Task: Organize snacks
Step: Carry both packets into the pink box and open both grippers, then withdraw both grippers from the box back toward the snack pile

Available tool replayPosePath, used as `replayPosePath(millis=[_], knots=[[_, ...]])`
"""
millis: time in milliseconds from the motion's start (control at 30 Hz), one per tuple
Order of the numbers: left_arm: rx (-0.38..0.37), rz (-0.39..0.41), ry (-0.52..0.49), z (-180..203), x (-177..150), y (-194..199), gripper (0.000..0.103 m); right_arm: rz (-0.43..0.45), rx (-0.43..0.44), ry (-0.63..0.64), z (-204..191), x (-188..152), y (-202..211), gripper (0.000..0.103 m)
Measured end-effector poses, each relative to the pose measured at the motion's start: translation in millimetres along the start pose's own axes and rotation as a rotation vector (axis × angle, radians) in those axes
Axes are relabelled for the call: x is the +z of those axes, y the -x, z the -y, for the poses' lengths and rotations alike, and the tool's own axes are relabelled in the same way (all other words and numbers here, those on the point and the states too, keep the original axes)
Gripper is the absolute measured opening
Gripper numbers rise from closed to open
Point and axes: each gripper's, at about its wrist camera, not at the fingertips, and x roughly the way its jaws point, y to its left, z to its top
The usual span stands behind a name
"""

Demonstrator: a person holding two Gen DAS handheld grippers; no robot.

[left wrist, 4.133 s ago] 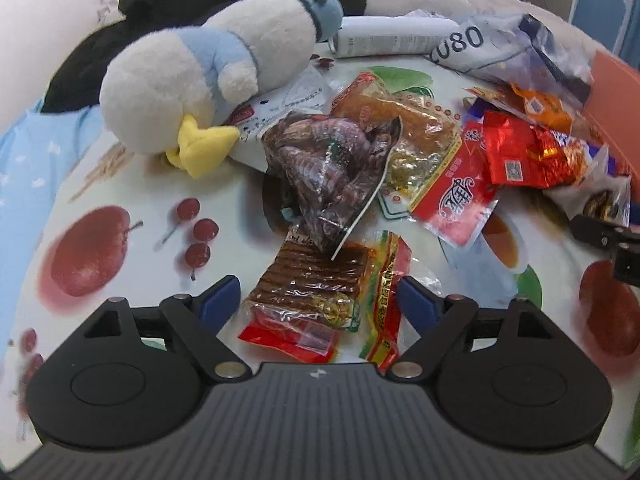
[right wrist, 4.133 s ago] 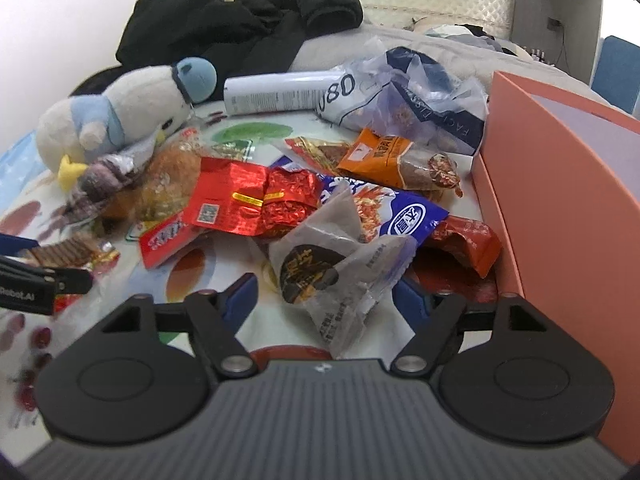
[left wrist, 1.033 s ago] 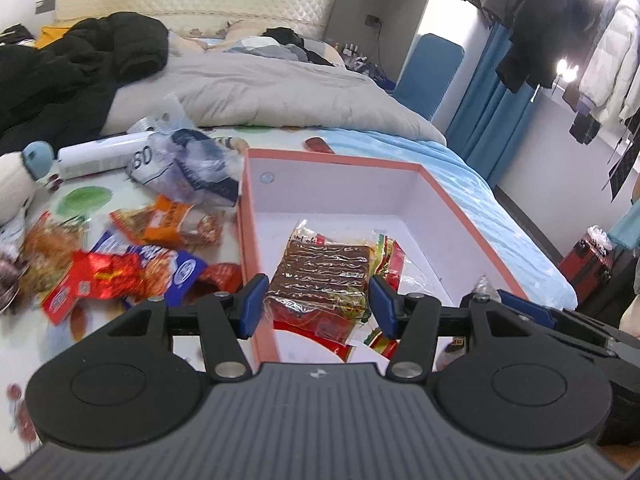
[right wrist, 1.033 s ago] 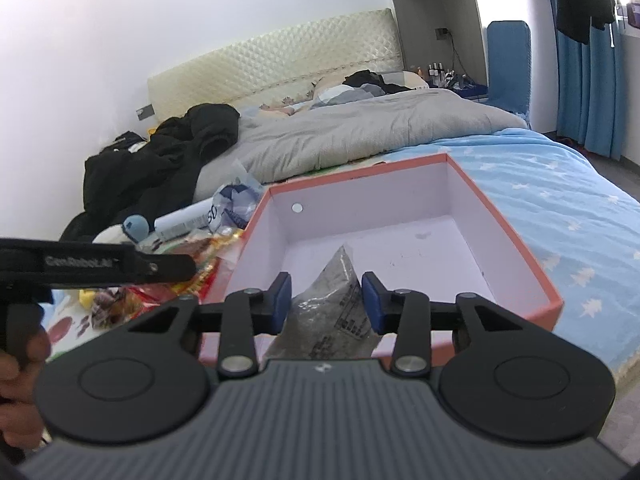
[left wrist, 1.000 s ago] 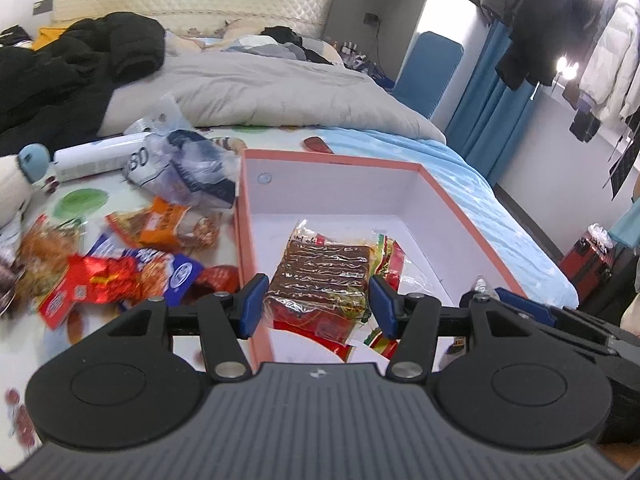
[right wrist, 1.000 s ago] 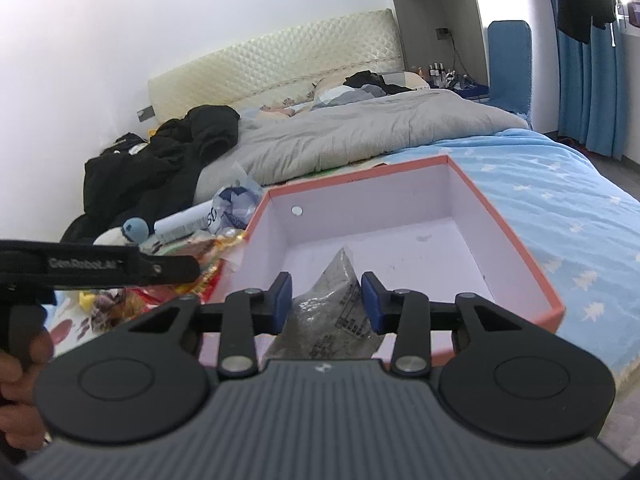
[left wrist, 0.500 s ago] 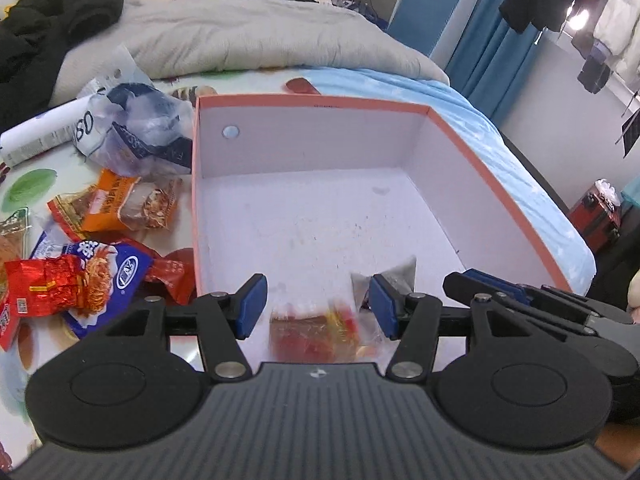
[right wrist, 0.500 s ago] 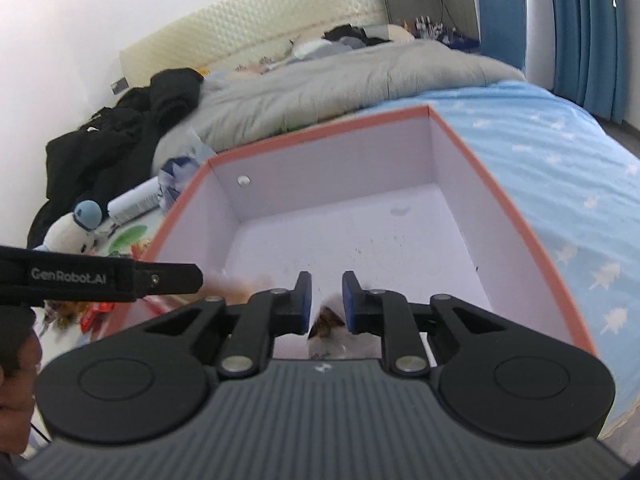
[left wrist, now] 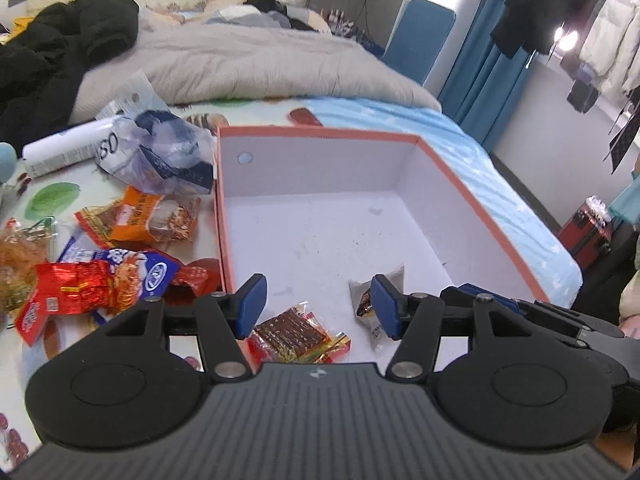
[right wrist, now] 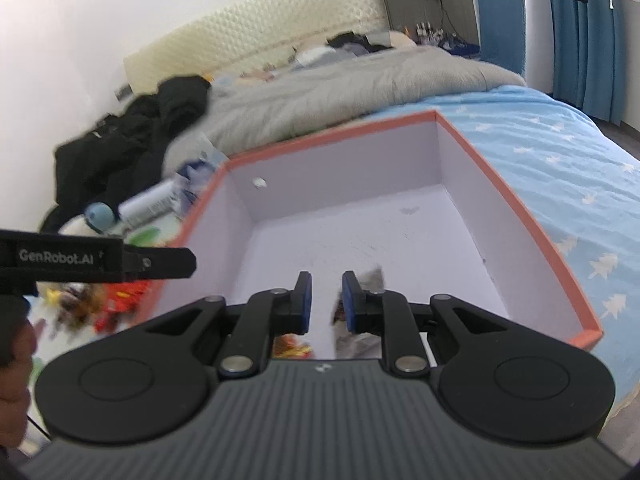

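Item: brown snack pack (left wrist: 294, 330), grey pouch (left wrist: 374, 308), both lying in pink box (left wrist: 480, 216), near edge. Light, crinkly, slippery film; judged best pinched flat across middle. Left gripper (left wrist: 318, 306) jaws apart, empty. Right gripper (right wrist: 323, 300) jaws narrowly apart after closing, holding nothing. Loose snacks (left wrist: 104, 276) on bed beside box's left wall.

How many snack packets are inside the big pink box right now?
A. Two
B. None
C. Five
A. On the floor of the pink box lie just two: a red and brown snack packet and a grey packet; all the other snacks sit outside it on the bed.
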Motion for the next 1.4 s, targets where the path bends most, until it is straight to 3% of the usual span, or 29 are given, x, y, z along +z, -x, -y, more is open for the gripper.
replayPosePath(millis=[533, 1000, 1400], knots=[[0.007, 0.123, 0.007, -4.2, -45.1, 109.9, 0.063, 0.093, 0.057, 0.033, -51.1, -16.3, 80.3, 0.019], [0.063, 0.198, 0.022, -15.6, -81.4, 176.3, 0.063, 0.145, 0.128, 0.085, -82.7, -35.5, 123.2, 0.020], [0.157, 0.239, 0.042, -37.6, -104.0, 236.6, 0.063, 0.100, 0.208, 0.132, -117.6, -59.0, 142.4, 0.020]])
